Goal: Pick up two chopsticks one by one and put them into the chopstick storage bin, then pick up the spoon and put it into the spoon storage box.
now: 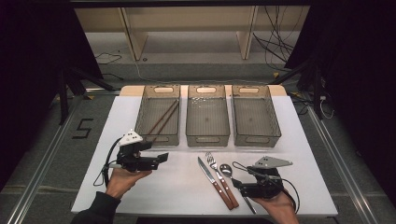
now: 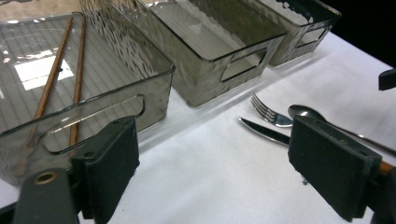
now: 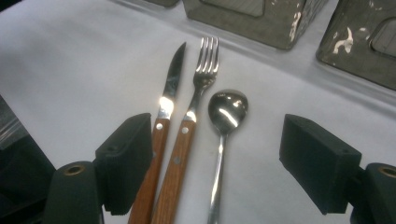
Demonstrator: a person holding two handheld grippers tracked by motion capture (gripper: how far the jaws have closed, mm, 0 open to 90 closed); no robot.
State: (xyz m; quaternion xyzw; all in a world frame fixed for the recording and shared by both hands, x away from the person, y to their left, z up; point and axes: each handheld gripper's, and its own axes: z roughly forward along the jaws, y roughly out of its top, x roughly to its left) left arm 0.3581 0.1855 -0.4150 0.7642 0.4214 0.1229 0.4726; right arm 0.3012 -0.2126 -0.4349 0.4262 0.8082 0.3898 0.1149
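Left gripper (image 1: 161,157): we find it released, empty — lower left of the frame.
Right gripper (image 3: 217,158): released, jaws straddling fork (image 3: 198,98) and spoon (image 3: 227,108).
Knife (image 3: 170,88): on the table — beside the fork.

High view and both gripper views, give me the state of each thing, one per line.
Left tongs: open, empty.
Right tongs: open, over the cutlery, gripping nothing.
Chopsticks: lying in the left bin.
Middle bin: empty.
Right bin: empty.
Knife, fork, spoon: flat on the table, side by side.
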